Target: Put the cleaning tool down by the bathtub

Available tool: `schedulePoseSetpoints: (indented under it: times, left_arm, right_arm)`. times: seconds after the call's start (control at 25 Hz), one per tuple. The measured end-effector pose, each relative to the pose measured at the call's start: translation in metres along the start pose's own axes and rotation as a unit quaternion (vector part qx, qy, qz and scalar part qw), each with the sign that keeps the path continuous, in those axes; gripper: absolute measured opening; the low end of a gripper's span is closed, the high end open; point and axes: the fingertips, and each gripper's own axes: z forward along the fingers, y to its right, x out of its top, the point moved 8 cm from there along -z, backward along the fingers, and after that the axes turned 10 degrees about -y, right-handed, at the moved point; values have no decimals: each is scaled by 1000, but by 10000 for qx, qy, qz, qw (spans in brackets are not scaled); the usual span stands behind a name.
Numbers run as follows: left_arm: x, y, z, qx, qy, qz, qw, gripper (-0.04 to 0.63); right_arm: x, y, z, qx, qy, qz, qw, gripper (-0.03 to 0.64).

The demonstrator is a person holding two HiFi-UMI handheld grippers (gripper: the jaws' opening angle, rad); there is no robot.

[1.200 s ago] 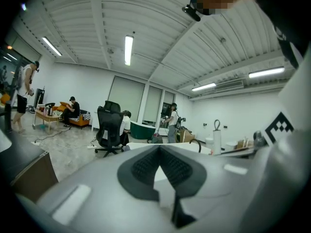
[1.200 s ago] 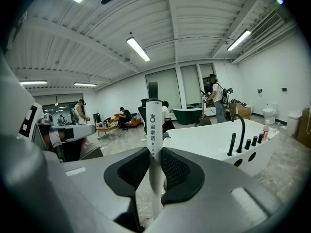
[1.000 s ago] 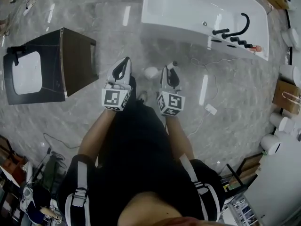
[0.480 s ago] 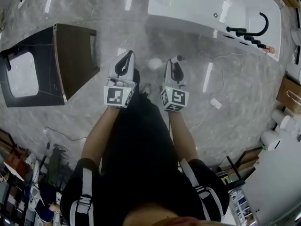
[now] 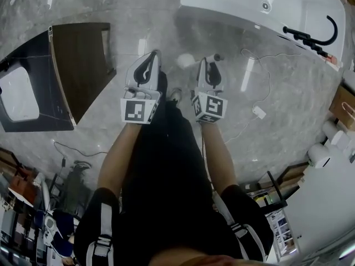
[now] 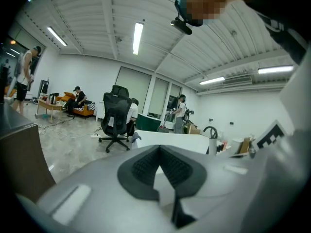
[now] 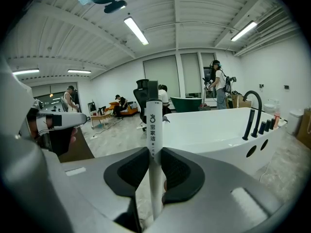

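Placement is pending: we are holding the cleaning tool (image 7: 153, 118) clamped in the right claw (image 7: 154, 153) near the bathtub (image 7: 209, 127), left claw (image 6: 159, 152) closed and empty.

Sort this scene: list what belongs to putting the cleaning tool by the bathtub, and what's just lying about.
Job: cleaning tool, clamped in the right gripper; bathtub.
Lying about: vanity cabinet; white adapter; office chair.

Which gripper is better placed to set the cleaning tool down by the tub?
The right gripper: its jaws grip the cleaning tool by its white handle, and the bathtub lies on its side. The left gripper has its jaws together, nothing between.
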Motion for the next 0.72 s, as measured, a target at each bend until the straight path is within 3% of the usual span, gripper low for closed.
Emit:
schedulePoseSetpoints:
  times: [0.2,0.72]
  left_arm:
    - [-13,-13,17,-121,114,-76,9998,8]
    - [-48,-29,59,-345,-75,-1,9994,8]
  right_arm:
    - [-12,-1,30,-90,-26,-19,10000,83]
    - [-56,5,93,-262,-126,97,9995,83]
